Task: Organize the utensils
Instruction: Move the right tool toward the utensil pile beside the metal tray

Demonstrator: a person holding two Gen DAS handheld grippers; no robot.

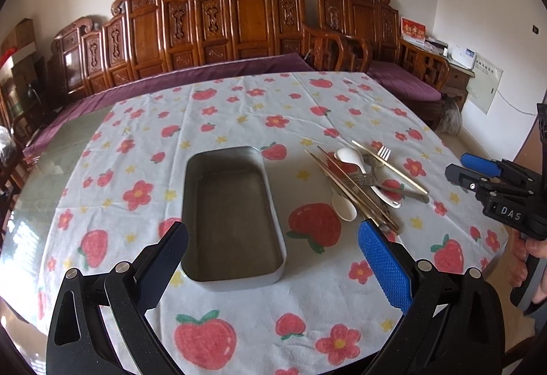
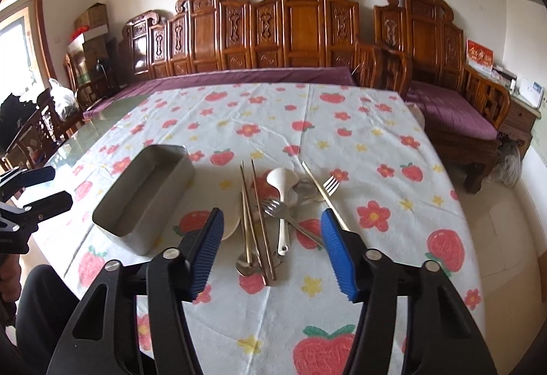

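Since the metal tin (image 1: pixel 232 221) lies bare inside, with nothing yet placed in it, the sorting looks not to have started. Everything is placed here against that tin, which sits on the strawberry-print tablecloth (image 1: pixel 239 108). Just to the tin's right, apart from its wall, lies the whole heap of utensils: a white spoon (image 2: pixel 283 190) with a second white spoon (image 1: pixel 343 207) nearer the tin, two forks (image 2: pixel 277 209), brass-coloured chopsticks (image 2: pixel 254 214) crossing the heap, and a steel spoon (image 2: pixel 244 267) at its near end. None touches the tin. The left gripper (image 1: pixel 273 248) hangs over the tin's near end, jaws spread wide and empty. The right gripper (image 2: pixel 271 238) hovers on the tin's right, above the heap's near end, jaws parted with nothing pinched between the pads. By my reading, every piece remains to be moved into the tin, and the crossed chopsticks will likely need lifting first.
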